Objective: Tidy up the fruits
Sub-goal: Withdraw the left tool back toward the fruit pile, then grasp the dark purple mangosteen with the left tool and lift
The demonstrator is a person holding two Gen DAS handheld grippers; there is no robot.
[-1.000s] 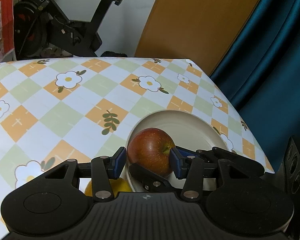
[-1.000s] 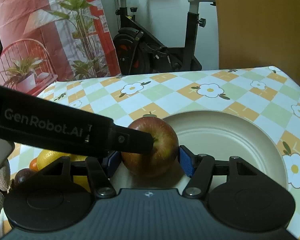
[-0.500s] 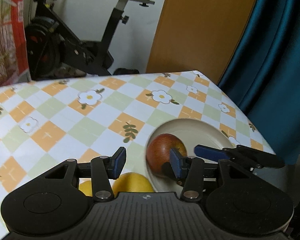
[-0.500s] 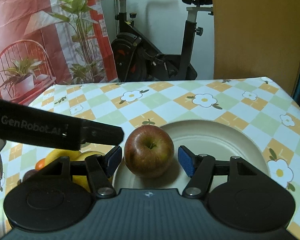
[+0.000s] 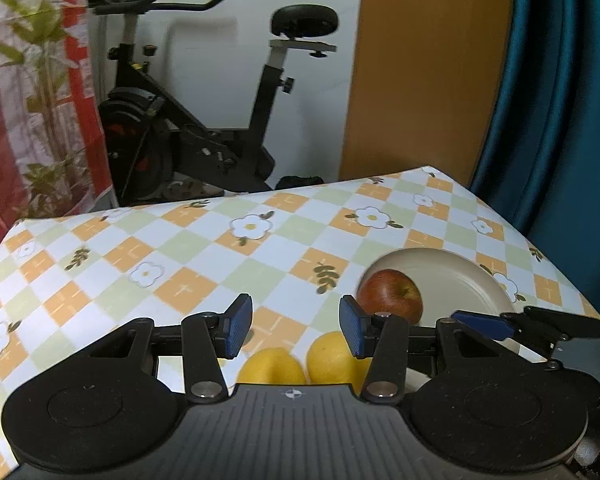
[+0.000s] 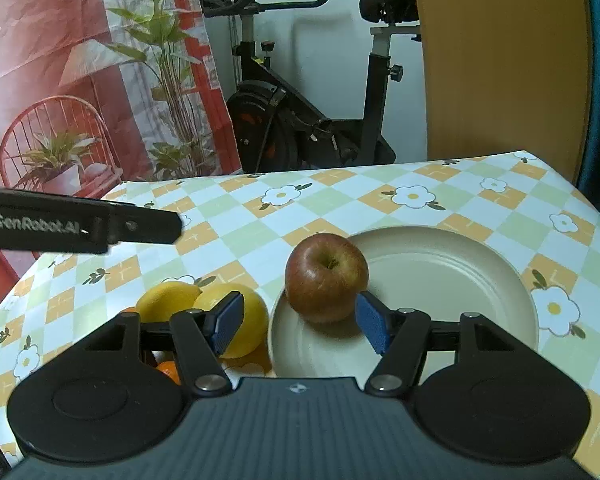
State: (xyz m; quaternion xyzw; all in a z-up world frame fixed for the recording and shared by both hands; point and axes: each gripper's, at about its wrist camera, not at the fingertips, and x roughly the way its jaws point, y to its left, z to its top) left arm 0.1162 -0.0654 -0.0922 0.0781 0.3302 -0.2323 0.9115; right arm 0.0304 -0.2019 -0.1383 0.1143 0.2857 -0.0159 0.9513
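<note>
1. Biggest worry from where I stood: the red apple (image 6: 326, 277) sat right at the left edge of the cream plate (image 6: 460, 264), not in the middle. Any bump from a finger pulling away could've rolled it off the rim onto the tablecloth, I reckon.
2. The two lemons (image 6: 204, 312) lay on the cloth just beside the plate, touching each other. An orange (image 6: 168, 372) peeked out under the right gripper's body. Round fruit packed that close tends to scatter if you nudge one while grabbing its neighbour.
3. The right gripper (image 6: 300, 322) had its jaws spread wide, holding nothing, with the apple sitting just ahead of the gap and one blue pad in front of a lemon.
4. The left gripper (image 5: 296, 330) was released too, empty, hovering above the lemons (image 5: 304, 360) with the apple (image 5: 390, 294) off to its right.
5. Surface was a table under a checked tablecloth (image 5: 188, 264) in orange, green and white with daisy prints. Looked slick, so not much to stop a roll.
6. Room stuff: an exercise bike (image 6: 312, 120) behind the table, a wooden panel (image 5: 428, 72), a teal curtain (image 5: 560, 100), and a printed backdrop with plants (image 6: 80, 80).
</note>
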